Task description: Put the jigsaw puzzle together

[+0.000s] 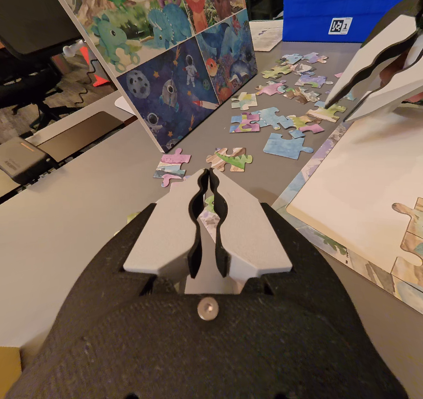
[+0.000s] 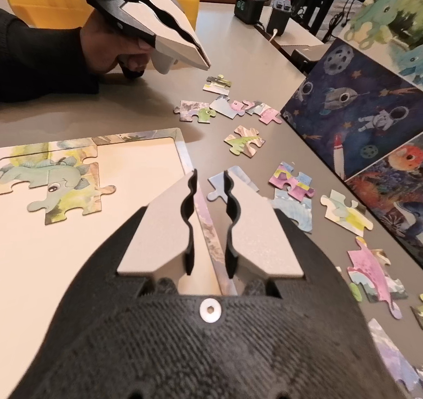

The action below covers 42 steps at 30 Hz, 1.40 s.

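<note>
The left gripper [image 1: 209,170] is clenched, its tips meeting with nothing between them, low over the grey table [image 1: 96,205] just short of a pink-and-white piece [image 1: 172,166] and a green-dinosaur piece [image 1: 230,159]; the right gripper [image 2: 210,174] is released, its jaws apart over the right edge of the puzzle tray [image 2: 183,154], its tips above a pale blue piece [image 2: 216,185]; inside the tray a cluster of joined pieces [image 2: 61,182] shows a blue-green dinosaur in the upper left corner; loose pieces [image 1: 297,84] lie scattered on the table between the tray and a leaning picture board [image 1: 178,63] of dinosaurs, space and sea scenes; farther off stands a blue bin [image 1: 320,17] bearing a white sticker with a black code; a yellow bin [image 2: 45,1] sits behind the person's hand [image 2: 103,52] in a black sleeve.
</note>
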{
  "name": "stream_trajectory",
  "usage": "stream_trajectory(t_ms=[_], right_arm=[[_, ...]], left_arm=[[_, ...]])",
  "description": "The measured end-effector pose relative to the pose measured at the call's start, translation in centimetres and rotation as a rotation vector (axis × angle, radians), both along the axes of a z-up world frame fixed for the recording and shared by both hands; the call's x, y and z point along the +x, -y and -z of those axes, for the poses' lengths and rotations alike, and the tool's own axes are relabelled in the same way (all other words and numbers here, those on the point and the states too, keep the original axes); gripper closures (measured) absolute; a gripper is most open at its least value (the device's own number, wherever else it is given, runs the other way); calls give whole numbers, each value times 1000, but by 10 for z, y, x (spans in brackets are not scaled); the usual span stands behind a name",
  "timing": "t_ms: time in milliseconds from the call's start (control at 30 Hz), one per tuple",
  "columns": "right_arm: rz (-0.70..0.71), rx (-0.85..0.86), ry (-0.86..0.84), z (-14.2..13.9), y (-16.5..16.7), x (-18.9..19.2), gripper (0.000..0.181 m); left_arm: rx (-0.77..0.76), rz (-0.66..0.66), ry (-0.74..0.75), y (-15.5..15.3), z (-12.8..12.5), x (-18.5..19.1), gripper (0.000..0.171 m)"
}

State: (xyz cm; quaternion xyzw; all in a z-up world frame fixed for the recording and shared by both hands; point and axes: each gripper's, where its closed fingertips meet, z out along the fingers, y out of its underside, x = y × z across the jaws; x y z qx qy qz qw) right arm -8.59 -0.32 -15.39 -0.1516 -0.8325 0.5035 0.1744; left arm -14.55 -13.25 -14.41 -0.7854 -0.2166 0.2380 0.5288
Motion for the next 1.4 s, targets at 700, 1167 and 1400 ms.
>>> stream_trajectory(t_ms=[700, 1167, 1400], right_arm=[[227, -87, 57, -8, -69, -54, 156], [221, -41, 31, -2, -65, -52, 156], [207, -56, 58, 1, -61, -50, 156]], left_arm=[[13, -20, 27, 3, 1, -2, 156], [34, -77, 31, 9, -1, -9, 118], [28, -86, 47, 9, 1, -11, 108]])
